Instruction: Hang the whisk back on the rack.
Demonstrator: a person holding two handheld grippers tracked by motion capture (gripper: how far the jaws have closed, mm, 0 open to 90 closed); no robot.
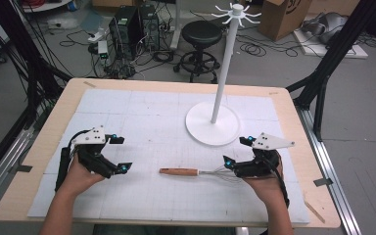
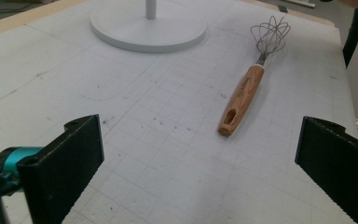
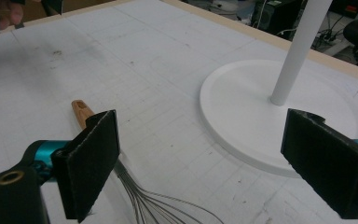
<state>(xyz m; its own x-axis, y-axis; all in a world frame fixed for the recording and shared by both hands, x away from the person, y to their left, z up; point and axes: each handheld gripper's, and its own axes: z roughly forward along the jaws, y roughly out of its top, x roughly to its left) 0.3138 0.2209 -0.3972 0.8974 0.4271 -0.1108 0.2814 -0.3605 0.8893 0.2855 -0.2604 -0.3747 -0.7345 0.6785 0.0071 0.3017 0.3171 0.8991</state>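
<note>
- The whisk (image 1: 196, 172) lies flat on the worktop (image 1: 39, 147) between the two hands, with its wooden handle (image 1: 178, 172) pointing to 9 o'clock and its wire head (image 1: 225, 174) to 3 o'clock in the high view.
- The left tongs (image 1: 120, 154) are spread wide with nothing between them, well apart from the handle end.
- The right tongs (image 1: 237, 152) are likewise spread and empty; the wire head lies just below and beside them in the right gripper view (image 3: 158, 205).
- A grip taken on the wire loops is judged risky: the loops are thin and springy, so they may flex, slip out of the pads, or be bent.
- A grip taken on the rounded handle (image 2: 241, 100) from one side only may roll or push the whisk across the worktop instead of seizing it.
- The white stand (image 1: 223, 73) rises at 12 o'clock of the whisk, its base (image 1: 196, 127) near. A lift swung carelessly may strike the pole and tip it.
- If the whisk is meant for the hooks (image 1: 237, 14) at the top, the slot in the handle end (image 2: 229, 116) is small; a misaligned approach may miss the hook and the whisk may be dropped.
</note>
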